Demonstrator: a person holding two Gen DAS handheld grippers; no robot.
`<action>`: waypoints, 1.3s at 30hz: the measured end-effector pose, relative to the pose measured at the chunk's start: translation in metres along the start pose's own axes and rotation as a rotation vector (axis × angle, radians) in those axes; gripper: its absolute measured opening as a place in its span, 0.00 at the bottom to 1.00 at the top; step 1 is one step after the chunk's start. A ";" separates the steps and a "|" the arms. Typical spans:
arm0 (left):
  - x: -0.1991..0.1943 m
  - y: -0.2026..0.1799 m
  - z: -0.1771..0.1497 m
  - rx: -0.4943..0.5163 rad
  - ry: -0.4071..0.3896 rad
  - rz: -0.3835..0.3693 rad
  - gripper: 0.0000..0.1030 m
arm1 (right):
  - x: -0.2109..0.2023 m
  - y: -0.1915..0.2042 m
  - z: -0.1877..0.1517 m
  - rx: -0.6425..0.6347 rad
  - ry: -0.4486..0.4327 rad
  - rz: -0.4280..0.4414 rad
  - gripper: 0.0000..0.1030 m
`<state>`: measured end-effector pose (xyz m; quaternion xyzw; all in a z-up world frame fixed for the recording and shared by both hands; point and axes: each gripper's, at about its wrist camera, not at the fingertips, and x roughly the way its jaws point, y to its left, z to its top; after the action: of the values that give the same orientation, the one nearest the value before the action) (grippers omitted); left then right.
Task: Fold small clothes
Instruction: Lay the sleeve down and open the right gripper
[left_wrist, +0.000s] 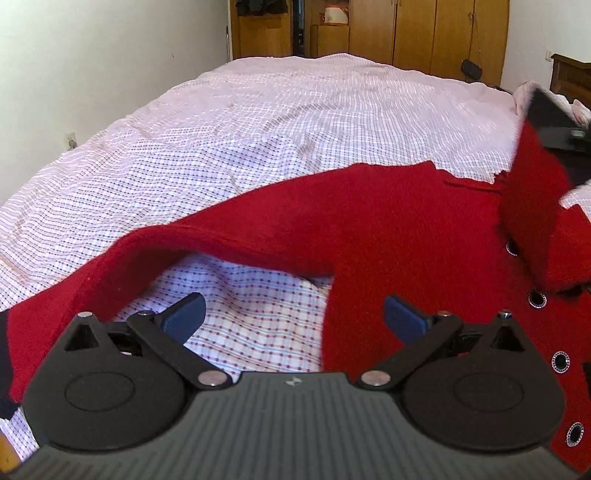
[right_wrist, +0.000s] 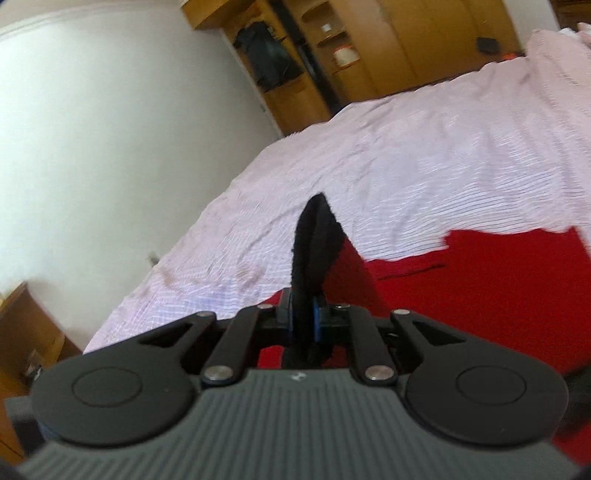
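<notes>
A small red knit cardigan (left_wrist: 369, 221) with a row of dark buttons (left_wrist: 537, 298) lies spread on the bed. My left gripper (left_wrist: 293, 314) is open, low over the sheet between the left sleeve and the body, touching nothing. My right gripper (right_wrist: 304, 314) is shut on the black cuff (right_wrist: 314, 236) of the right sleeve and holds it lifted over the red body (right_wrist: 480, 295). In the left wrist view that lifted sleeve (left_wrist: 532, 206) hangs from the right gripper (left_wrist: 554, 125) at the far right.
The bed (left_wrist: 258, 122) is covered by a white-and-pink checked sheet. A white wall (left_wrist: 92, 74) runs along its left side. Wooden wardrobes (left_wrist: 424, 29) stand beyond the far end. A wooden nightstand (right_wrist: 26, 332) stands low at the left.
</notes>
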<state>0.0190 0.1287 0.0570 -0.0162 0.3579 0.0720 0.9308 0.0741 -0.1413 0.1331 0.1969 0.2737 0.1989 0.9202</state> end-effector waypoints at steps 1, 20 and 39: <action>0.000 0.002 0.000 -0.001 -0.003 0.001 1.00 | 0.009 0.006 -0.001 -0.005 0.012 0.003 0.13; 0.015 -0.012 0.014 0.013 0.014 -0.013 1.00 | 0.046 0.005 -0.036 -0.077 0.152 0.005 0.58; 0.081 -0.089 0.059 0.135 0.019 -0.075 0.84 | -0.046 -0.170 -0.005 0.072 -0.030 -0.421 0.58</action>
<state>0.1309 0.0551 0.0445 0.0325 0.3698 0.0124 0.9284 0.0795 -0.3057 0.0691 0.1708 0.3021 -0.0106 0.9378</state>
